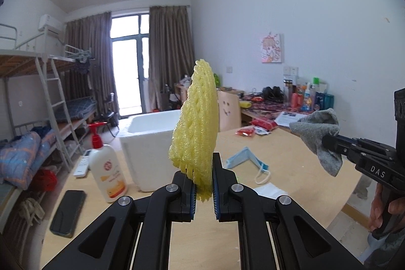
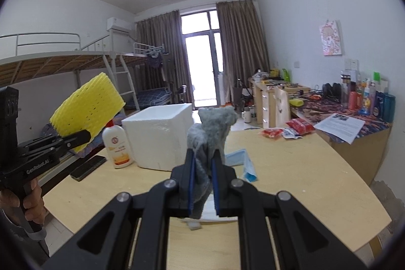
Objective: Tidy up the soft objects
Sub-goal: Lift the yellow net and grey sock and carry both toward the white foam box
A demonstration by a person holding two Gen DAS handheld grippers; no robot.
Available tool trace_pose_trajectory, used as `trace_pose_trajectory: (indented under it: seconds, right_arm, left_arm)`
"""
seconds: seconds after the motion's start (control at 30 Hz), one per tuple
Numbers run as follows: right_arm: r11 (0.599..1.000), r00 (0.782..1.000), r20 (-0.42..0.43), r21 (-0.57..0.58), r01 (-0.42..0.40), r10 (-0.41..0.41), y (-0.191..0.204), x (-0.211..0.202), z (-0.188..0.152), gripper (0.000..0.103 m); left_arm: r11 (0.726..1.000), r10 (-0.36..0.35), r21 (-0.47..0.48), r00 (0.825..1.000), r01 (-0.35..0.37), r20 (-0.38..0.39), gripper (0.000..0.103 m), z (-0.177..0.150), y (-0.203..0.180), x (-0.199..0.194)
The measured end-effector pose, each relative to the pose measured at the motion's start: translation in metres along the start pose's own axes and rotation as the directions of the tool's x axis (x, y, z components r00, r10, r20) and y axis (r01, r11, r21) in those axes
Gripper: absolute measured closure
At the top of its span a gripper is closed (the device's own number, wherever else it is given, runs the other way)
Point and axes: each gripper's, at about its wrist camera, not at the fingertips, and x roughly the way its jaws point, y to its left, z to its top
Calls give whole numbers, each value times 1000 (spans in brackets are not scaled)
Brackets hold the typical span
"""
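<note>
above wooden table (image 1: 291,156): ribbed yellow foam net (image 1: 197,123), fuzzy grey cloth (image 2: 212,133).

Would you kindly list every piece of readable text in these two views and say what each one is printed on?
"DAS": on the right gripper, seen from the left wrist camera.
"GenRobot.AI": on the left gripper, seen from the right wrist camera.
Lotion bottle label: too blurred to read.
Printed sheet and the bottles by the wall: too small to read.

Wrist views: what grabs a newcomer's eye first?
The yellow foam net, standing upright in the left hand-held gripper above the wooden table. Next, the grey cloth pinched in the right hand-held gripper, with the white foam box just behind.
</note>
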Motion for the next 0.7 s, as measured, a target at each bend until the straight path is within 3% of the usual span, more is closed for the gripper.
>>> trace_pose_trajectory:
  seconds: [0.33,0.7]
  right_arm:
    - [993,993,-13,-26,-115,115,34,20,2,88]
    - [975,975,-50,-38,-219,217,68,41,3,88]
  left_arm:
    - [993,112,-34,994,-112,-11,92,-8,29,-15]
    - [979,185,-80,982,-187,-26,92,-13,59,-25]
